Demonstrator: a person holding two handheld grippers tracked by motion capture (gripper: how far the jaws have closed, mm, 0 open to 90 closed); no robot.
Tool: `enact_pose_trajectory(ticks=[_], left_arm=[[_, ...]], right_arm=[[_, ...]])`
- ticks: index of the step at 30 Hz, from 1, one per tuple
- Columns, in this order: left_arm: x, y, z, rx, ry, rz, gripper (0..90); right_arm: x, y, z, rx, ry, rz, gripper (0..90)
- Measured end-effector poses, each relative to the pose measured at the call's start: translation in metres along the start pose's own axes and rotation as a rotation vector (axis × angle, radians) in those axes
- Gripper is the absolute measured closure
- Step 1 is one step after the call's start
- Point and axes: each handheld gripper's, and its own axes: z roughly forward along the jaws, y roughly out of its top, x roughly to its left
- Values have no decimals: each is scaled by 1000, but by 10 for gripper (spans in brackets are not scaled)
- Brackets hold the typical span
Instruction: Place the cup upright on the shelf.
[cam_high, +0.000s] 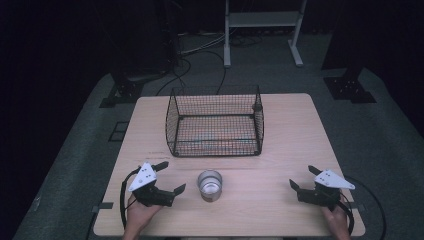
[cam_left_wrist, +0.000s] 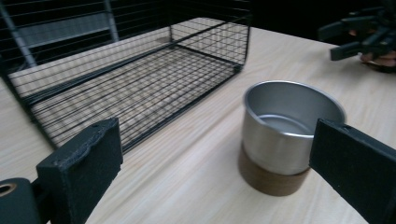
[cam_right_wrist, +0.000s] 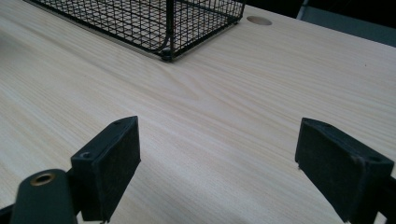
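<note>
Standing upright at lower centre of the high view, the cup (cam_high: 209, 184) sits on bare table (cam_high: 280, 150), just right of the left gripper (cam_high: 170, 177) and well apart from the right gripper (cam_high: 303, 176). Both grippers are spread wide and hold nothing. In the left gripper view the cup (cam_left_wrist: 286, 135) lies at right of frame, near the right-hand jaw, not yet between the two.

Judgement: thin metal wall with a brown band at the base, empty, so light and stiff; the polished side is likely slippery. Best hold is across the body low on the wall, near the band, or one jaw inside the rim.

The basket (cam_high: 215, 120), open on top, stands above the cup in frame, with clear table between. Table edges are not close.
</note>
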Motion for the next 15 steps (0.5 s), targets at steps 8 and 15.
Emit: enact_pose_trajectory(ticks=[8,15], left_arm=[[-9,8,9,21,-51,39,18],[-16,13,19,46,-89,53,16]], right_arm=[[0,0,0,-1,1,4,134],[0,0,0,-2,4,2,134]])
